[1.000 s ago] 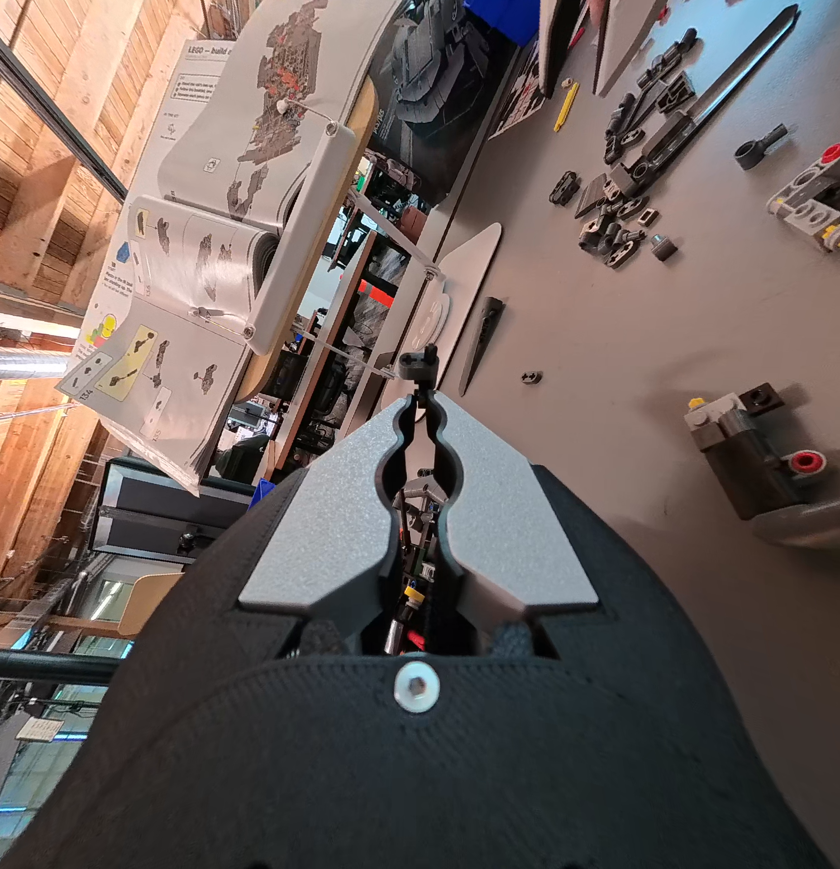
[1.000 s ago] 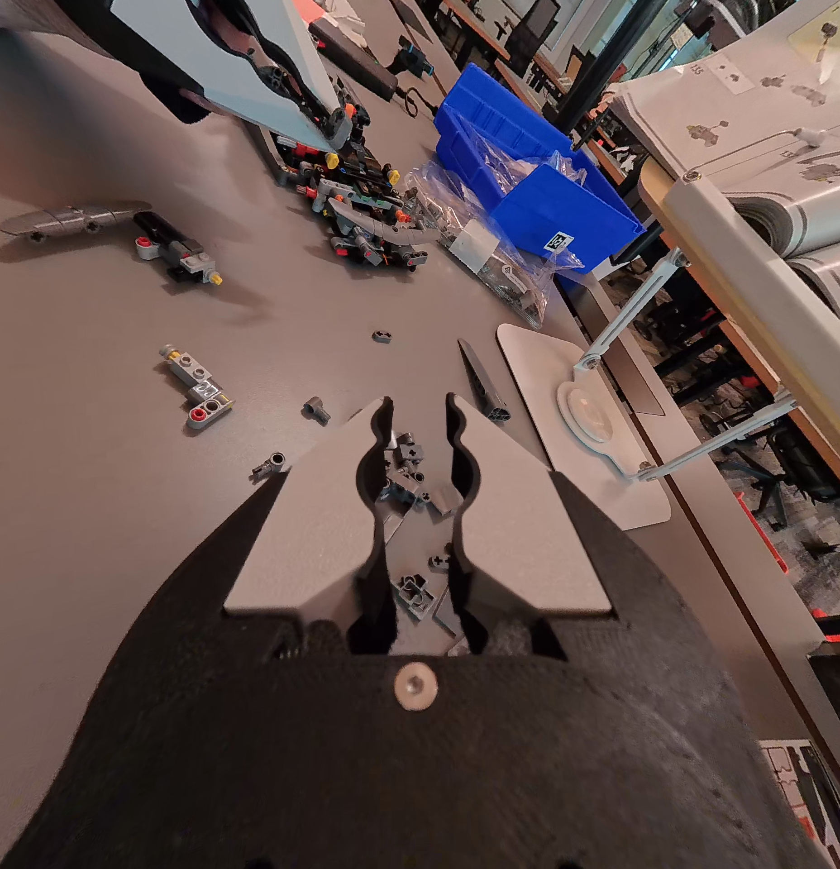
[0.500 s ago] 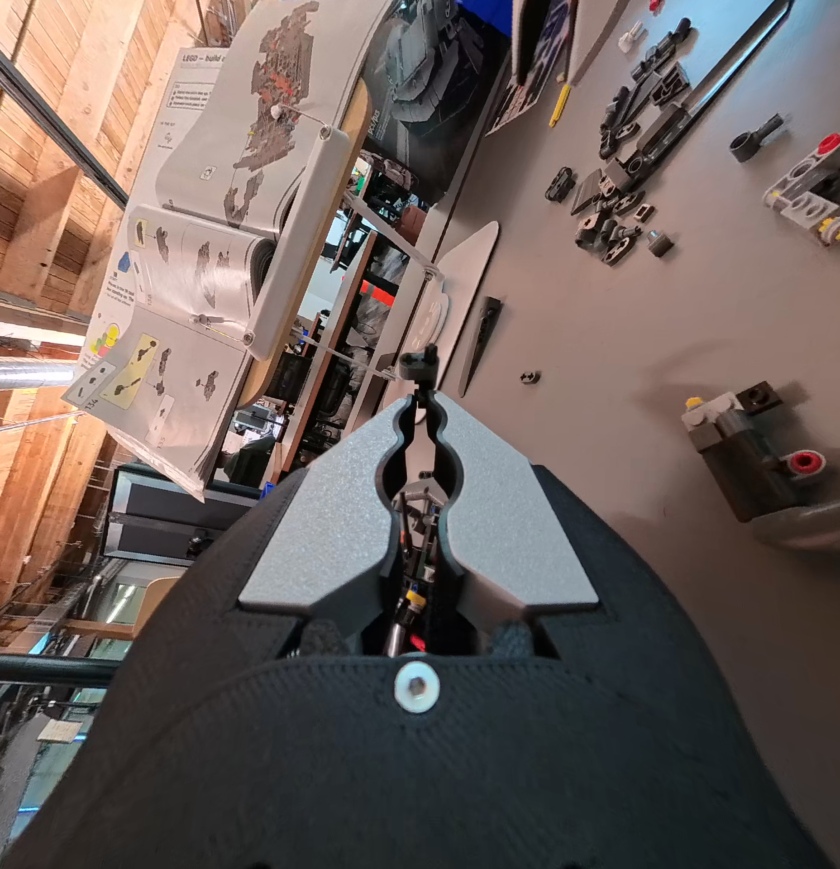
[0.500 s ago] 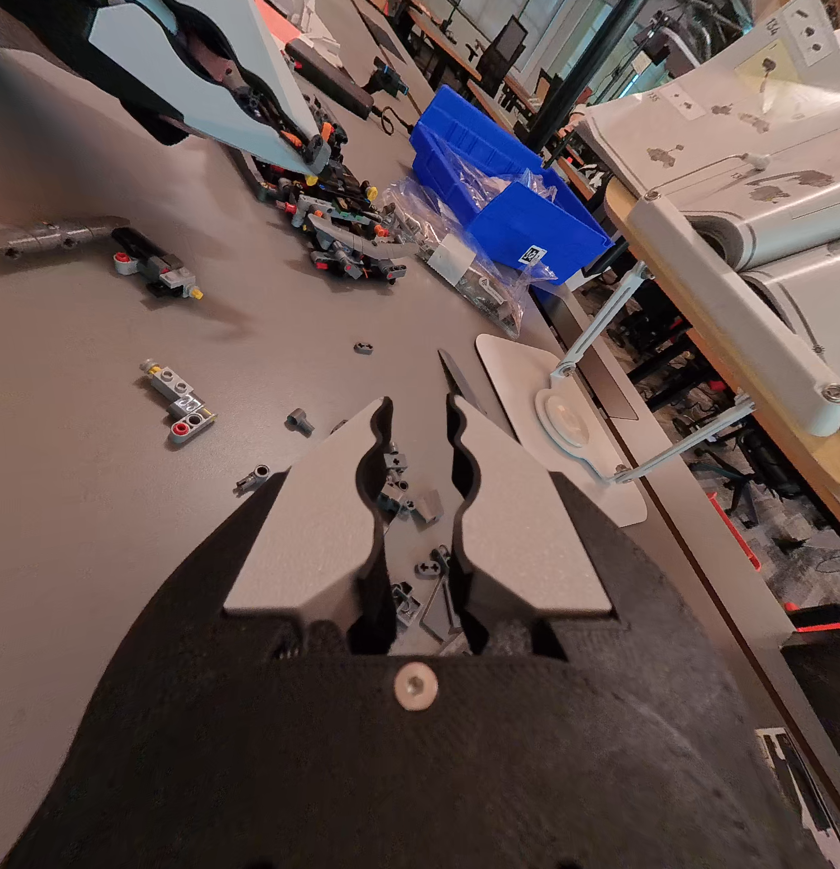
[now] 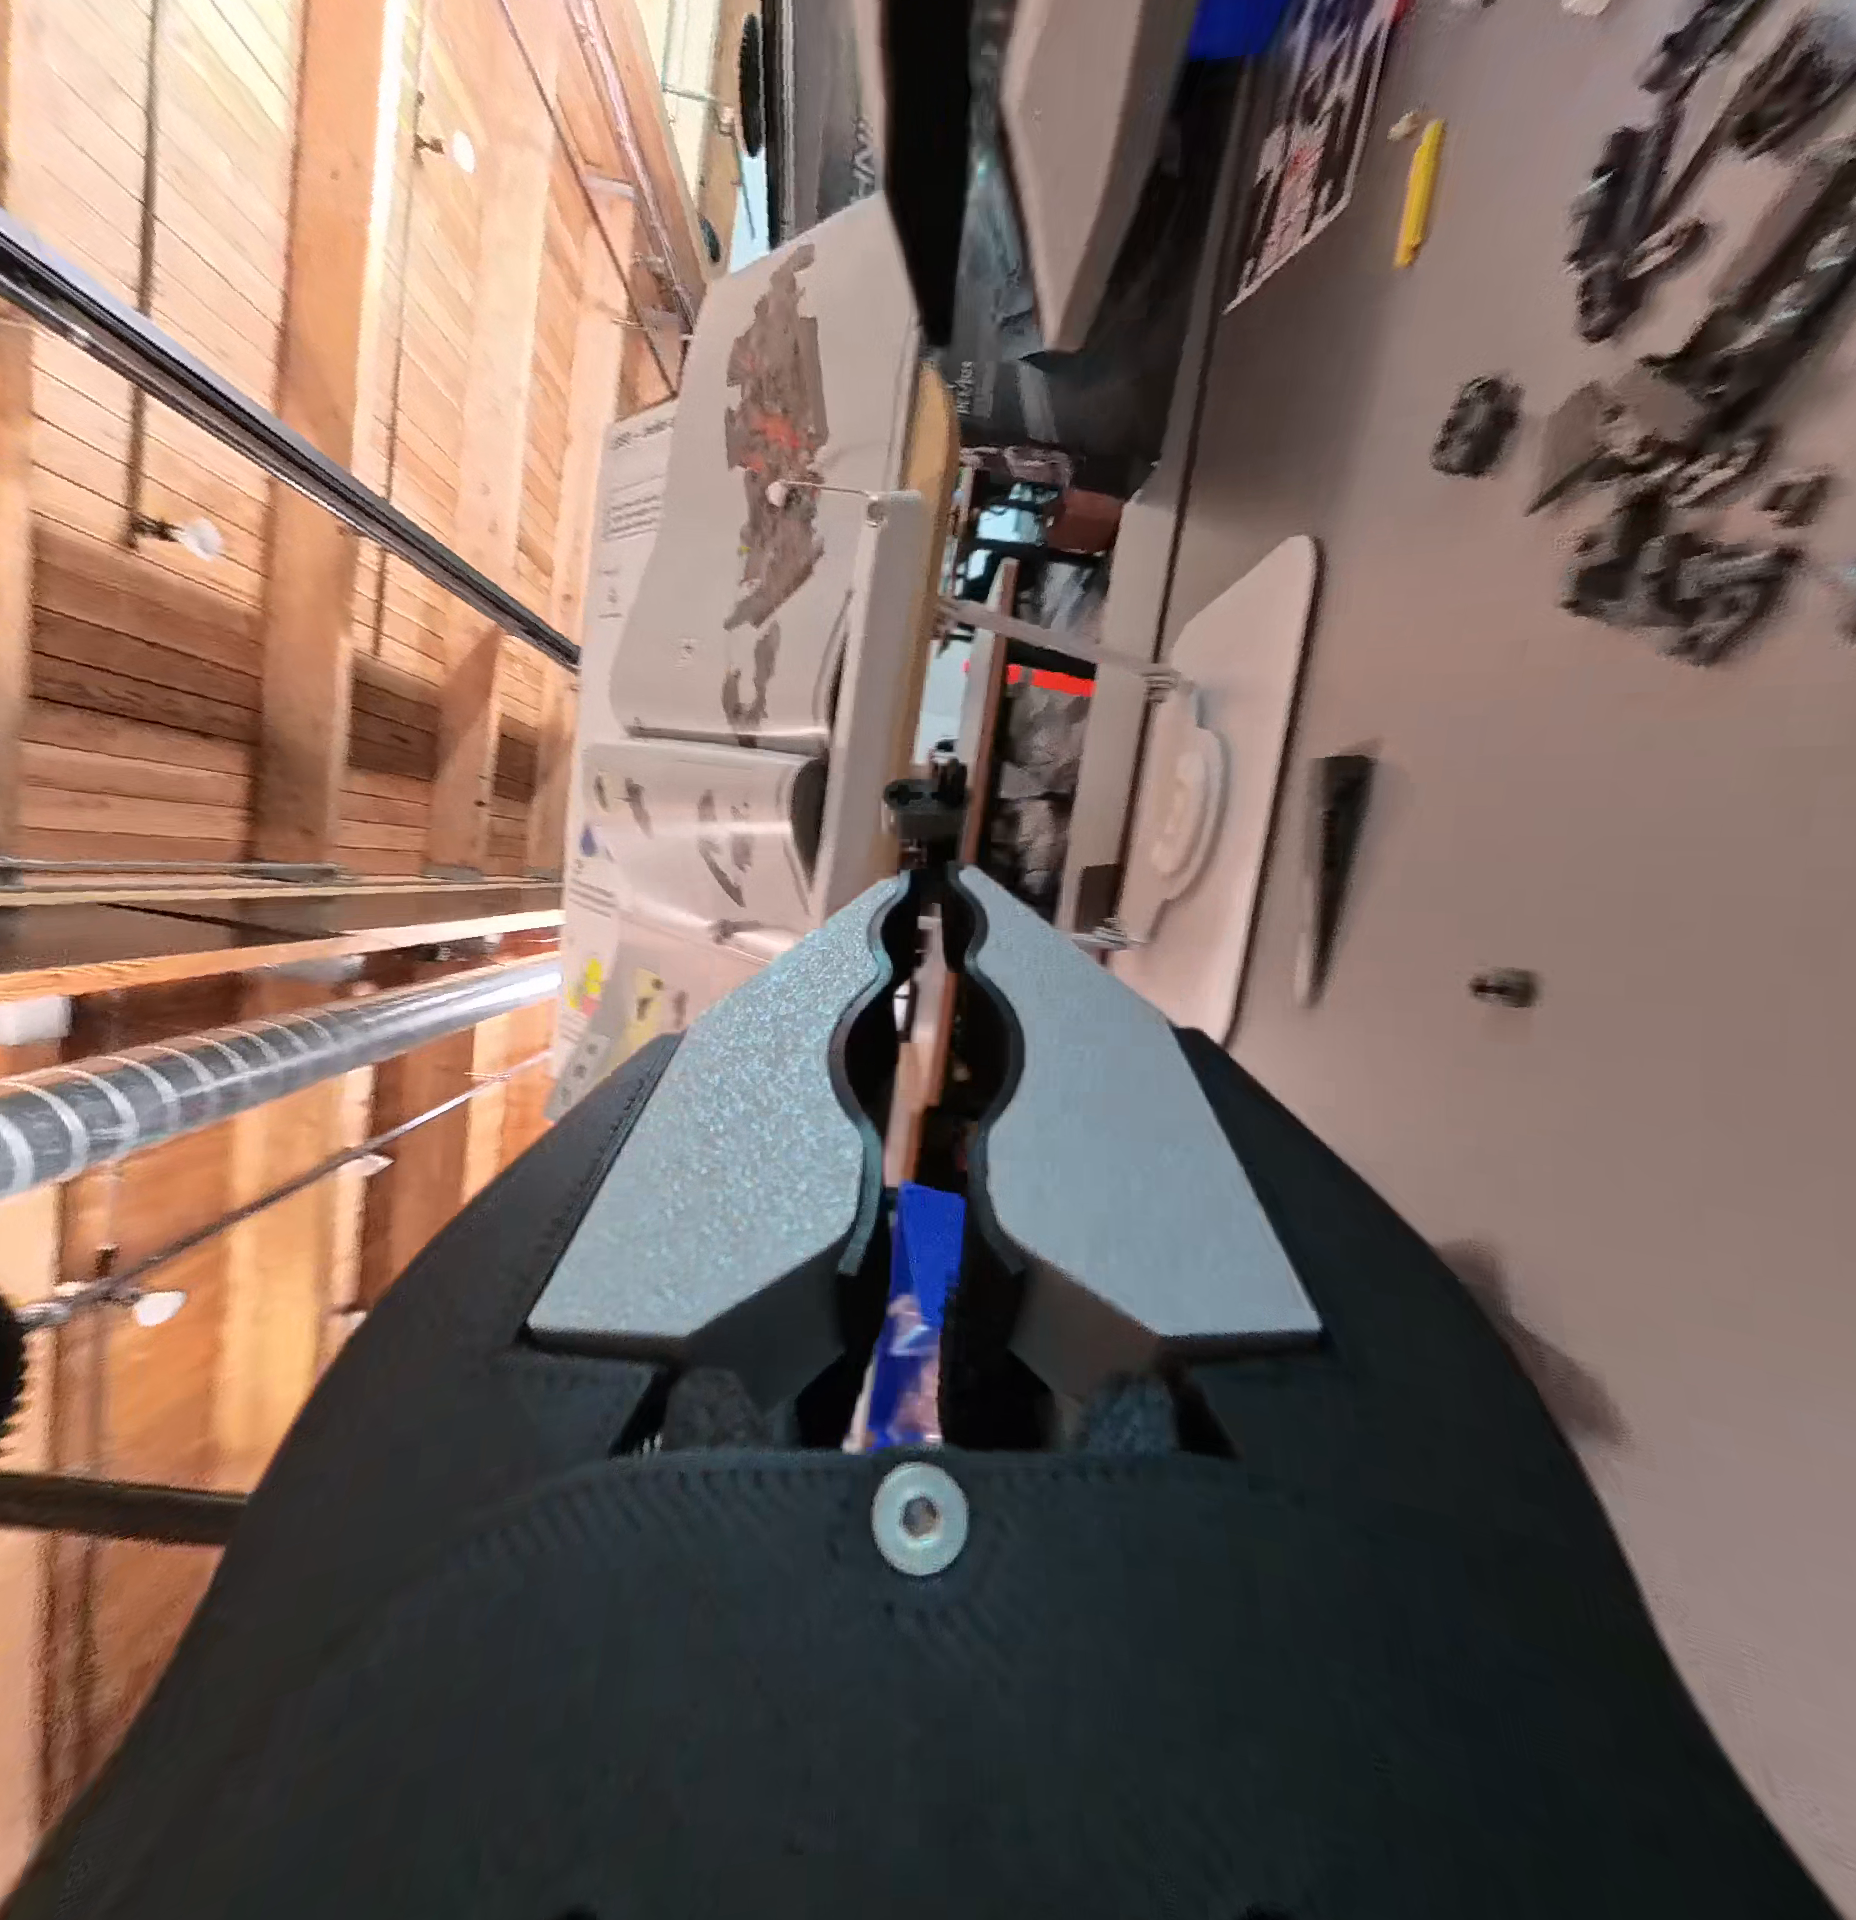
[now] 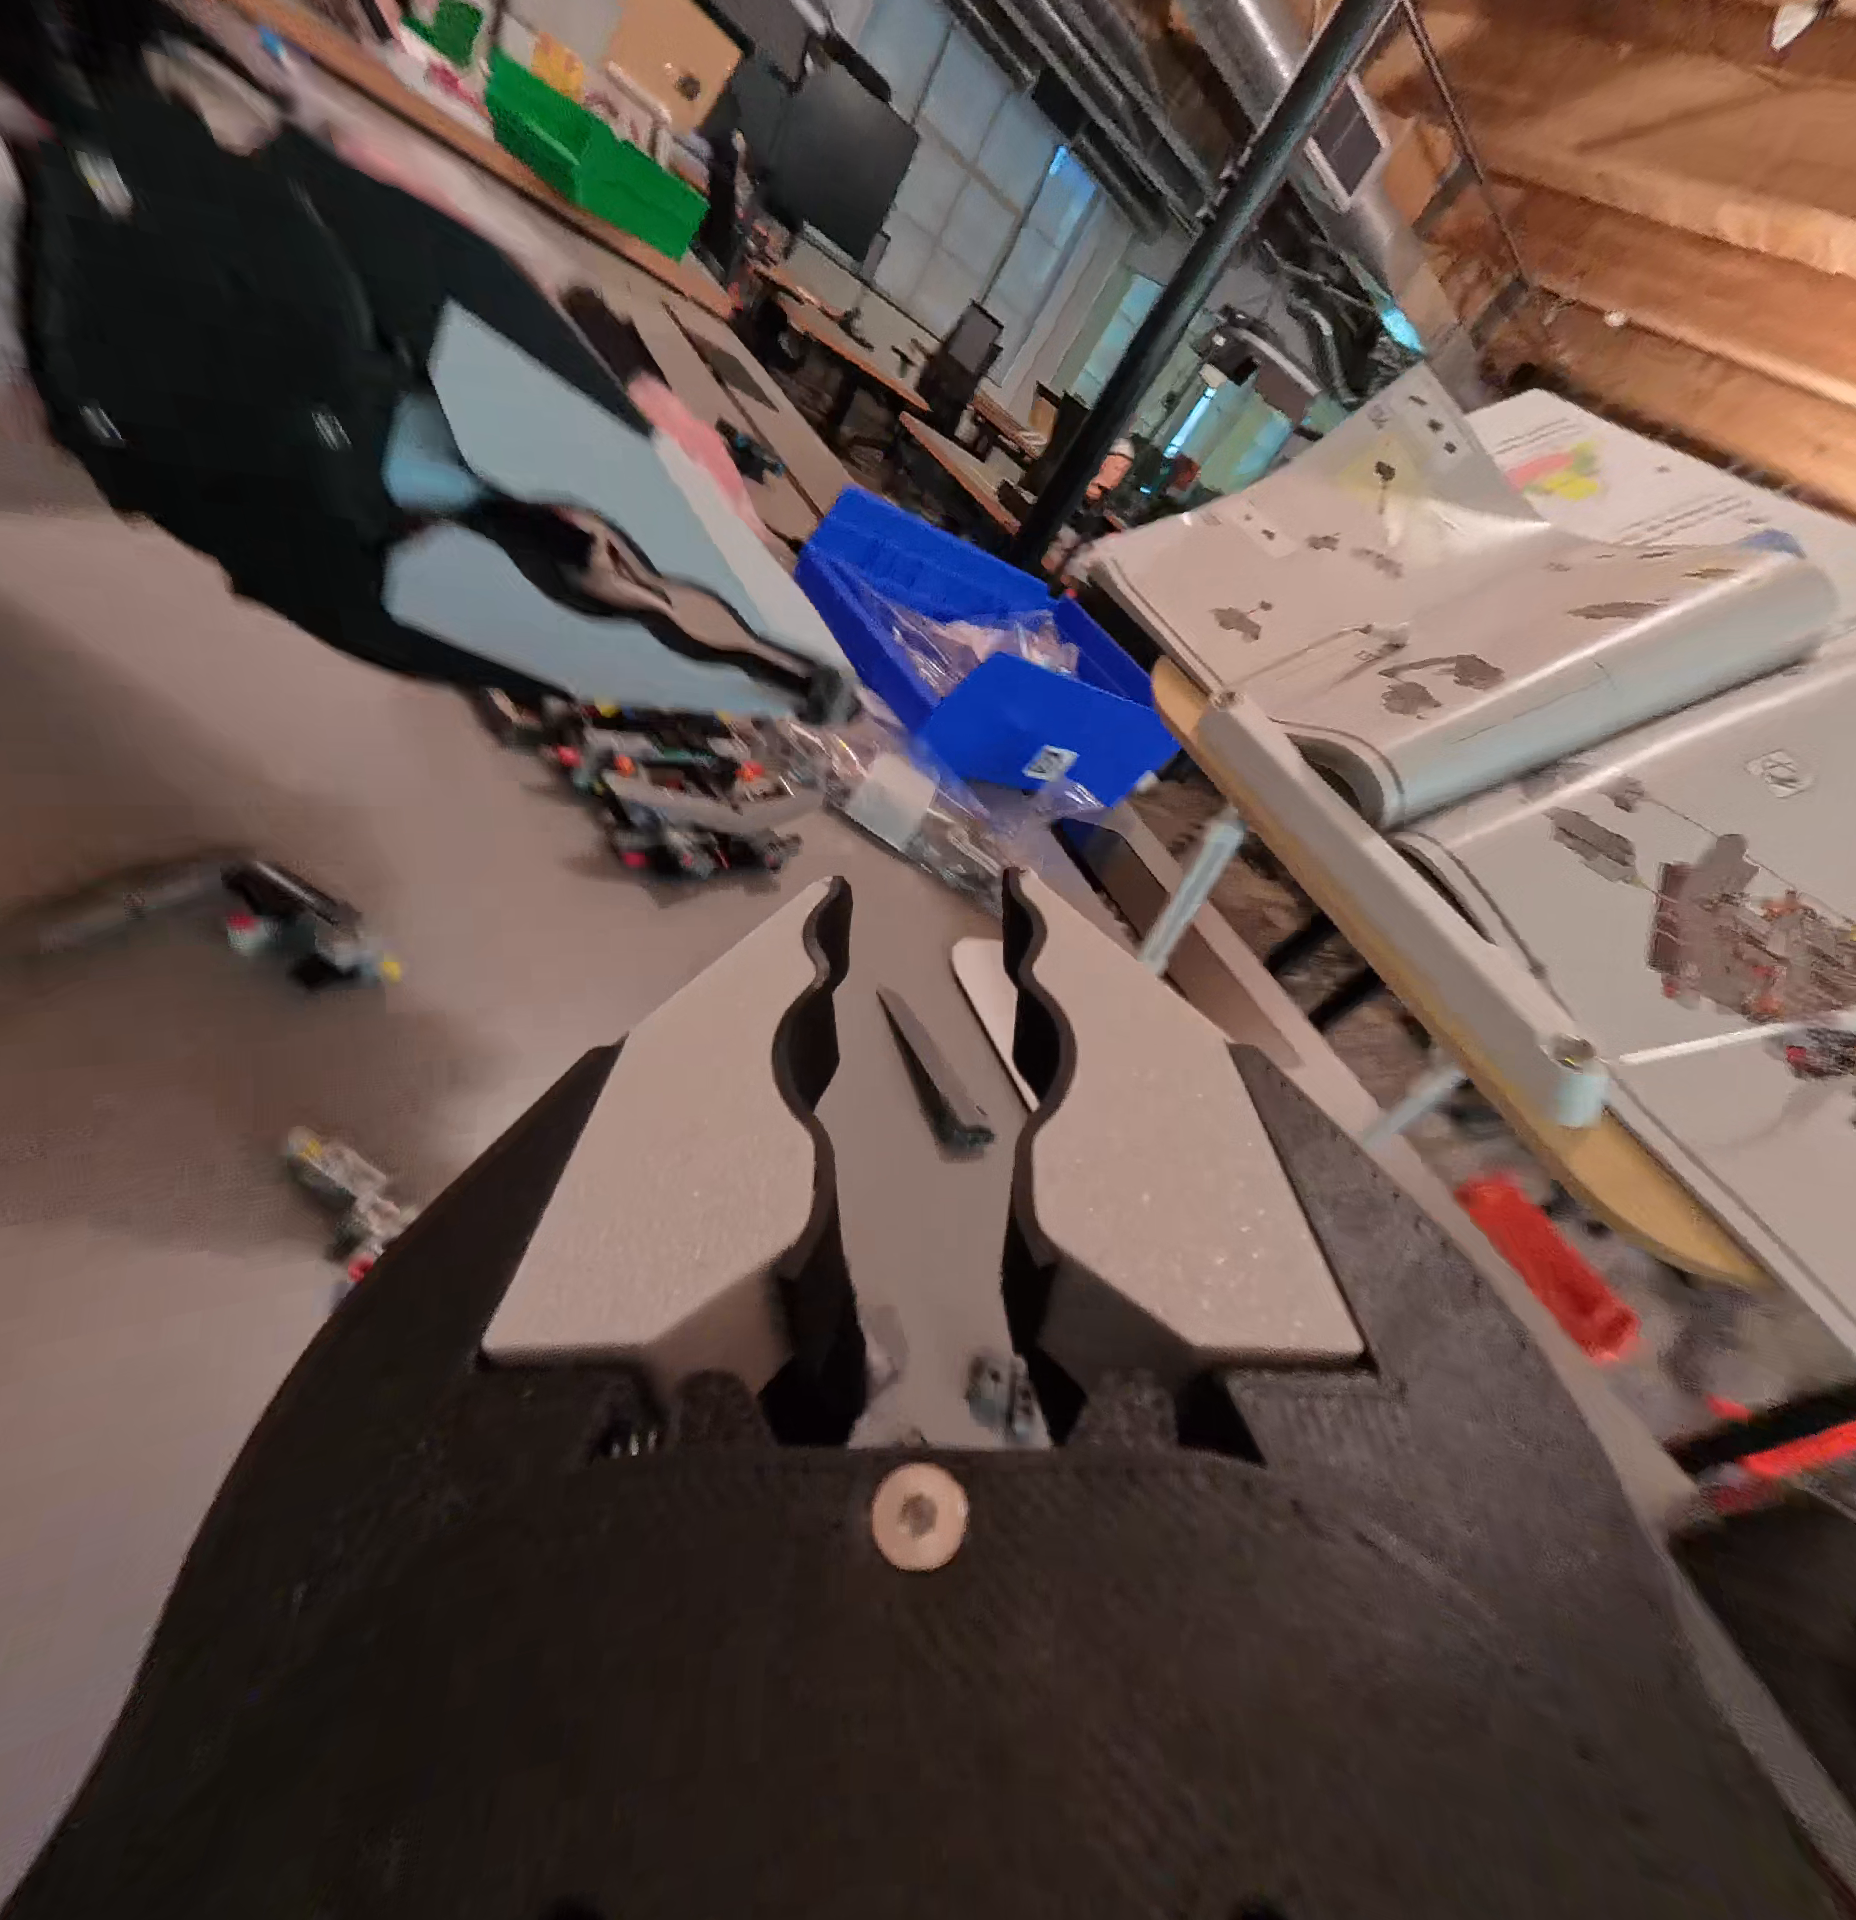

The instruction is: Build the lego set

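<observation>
A: What have I got in the left gripper (image 5: pixel 930 896)?

B: A small dark piece (image 5: pixel 924 805), pinched at the fingertips and sticking out past them. The jaws are nearly together on its thin stem. It hangs in the air, off the desk (image 5: pixel 1526 1039).

A: And my right gripper (image 6: pixel 924 914)?

B: Jaws apart, a narrow gap, nothing in them. It hovers over the desk near its far edge. Seen through the gap, a dark wedge (image 6: pixel 929 1070) lies flat on the desk, long axis running away from me, thin tip at the far end. The fingers do not touch it.

A: Which gripper is nearer the wedge?

B: The right, I judge; the wedge lies straight ahead between its fingers. The left is up and to the left in that view (image 6: pixel 799 681), well apart from it.

A: Containers?

B: A blue bin (image 6: pixel 1049 717) at the far edge holds clear bags (image 6: pixel 965 644); another bag spills beside it. Left of it sits a pile of parts (image 6: pixel 685 800). A manual (image 6: pixel 1526 665) lies open on a stand to the right.
</observation>
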Motion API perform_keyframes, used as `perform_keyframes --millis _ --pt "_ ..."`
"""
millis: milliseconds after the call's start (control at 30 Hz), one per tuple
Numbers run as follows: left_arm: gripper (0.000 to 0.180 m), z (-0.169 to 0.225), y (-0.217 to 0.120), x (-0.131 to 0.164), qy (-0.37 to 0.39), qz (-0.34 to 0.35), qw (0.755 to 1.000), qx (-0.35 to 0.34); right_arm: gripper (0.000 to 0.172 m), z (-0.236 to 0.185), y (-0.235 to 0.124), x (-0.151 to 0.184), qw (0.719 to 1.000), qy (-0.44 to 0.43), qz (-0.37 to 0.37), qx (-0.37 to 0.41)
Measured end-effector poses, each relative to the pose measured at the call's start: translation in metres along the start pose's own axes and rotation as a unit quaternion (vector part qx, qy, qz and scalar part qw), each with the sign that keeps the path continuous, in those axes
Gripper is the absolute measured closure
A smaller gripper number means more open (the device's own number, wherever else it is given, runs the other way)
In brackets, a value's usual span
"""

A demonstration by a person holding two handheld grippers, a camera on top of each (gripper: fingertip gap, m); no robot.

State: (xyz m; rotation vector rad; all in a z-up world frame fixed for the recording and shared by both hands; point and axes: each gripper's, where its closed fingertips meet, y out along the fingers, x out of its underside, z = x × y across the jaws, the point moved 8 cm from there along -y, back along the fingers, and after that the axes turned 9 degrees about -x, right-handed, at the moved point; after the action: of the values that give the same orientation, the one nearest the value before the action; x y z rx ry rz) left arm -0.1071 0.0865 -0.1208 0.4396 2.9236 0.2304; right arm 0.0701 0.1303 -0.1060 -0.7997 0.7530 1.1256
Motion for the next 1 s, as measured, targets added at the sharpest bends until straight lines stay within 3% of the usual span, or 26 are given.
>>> perform_keyframes --millis 300,433,667,767,1000 --pt "0.179 0.005 0.035 -0.015 0.064 0.006 0.996 -0.066 0.145 0.017 0.032 -0.006 0.995 0.09 0.002 -0.043" --pt "0.179 0.018 0.038 -0.018 0.079 0.007 0.995 -0.056 0.151 0.017 0.035 0.0 0.991 0.125 0.008 -0.048" --pt "0.179 0.026 0.042 -0.022 0.076 -0.006 0.996 -0.043 0.149 0.018 0.044 0.011 0.989 0.144 -0.018 -0.025" --pt "0.179 0.028 0.041 -0.025 0.081 -0.007 0.996 -0.042 0.162 0.017 0.045 0.013 0.988 0.149 -0.024 -0.021" --pt "0.176 0.027 0.04 -0.028 0.054 0.012 0.997 -0.054 0.168 0.02 0.041 0.014 0.988 0.151 -0.018 -0.012"
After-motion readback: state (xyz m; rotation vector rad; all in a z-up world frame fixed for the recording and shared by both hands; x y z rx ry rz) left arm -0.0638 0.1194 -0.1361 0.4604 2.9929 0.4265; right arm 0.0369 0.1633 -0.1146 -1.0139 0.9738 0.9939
